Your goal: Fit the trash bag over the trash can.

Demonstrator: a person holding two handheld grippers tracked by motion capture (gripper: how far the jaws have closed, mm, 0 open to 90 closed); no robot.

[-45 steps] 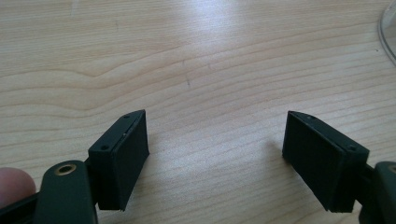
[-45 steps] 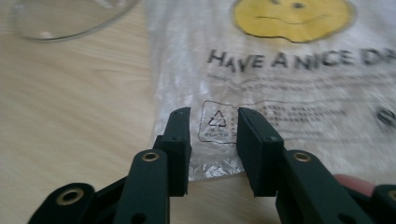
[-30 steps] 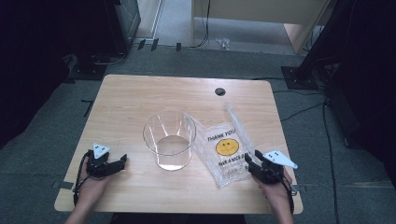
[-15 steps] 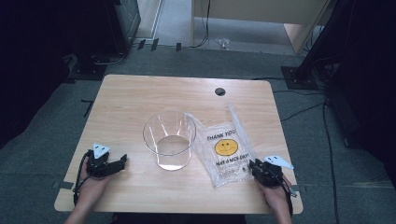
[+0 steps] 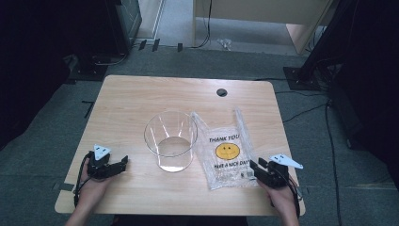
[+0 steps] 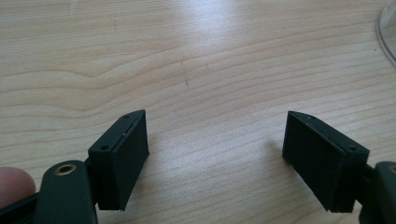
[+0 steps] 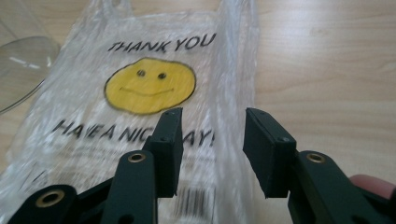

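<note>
The clear plastic bag (image 7: 140, 116) read "THANK YOU" above a yellow smiley face and "HAVE A NICE DAY!" below it, with a barcode (image 7: 196, 203) underneath.

Clear plastic cup (image 5: 170, 146) upright at worktop centre, wide-mouthed, transparent; rim edge at left of right gripper view (image 7: 18, 70), at far right of left gripper view (image 6: 387, 32). Light wood worktop (image 5: 141, 101), rounded corners, dark round cable hole (image 5: 221, 92) near far edge, right of centre. Grey carpet floor (image 5: 56, 155) around worktop. Black cables (image 5: 306, 110) on floor at right. Dark stand base (image 5: 301, 77) at far right. Pale wooden furniture (image 5: 254, 14) beyond worktop.
</note>
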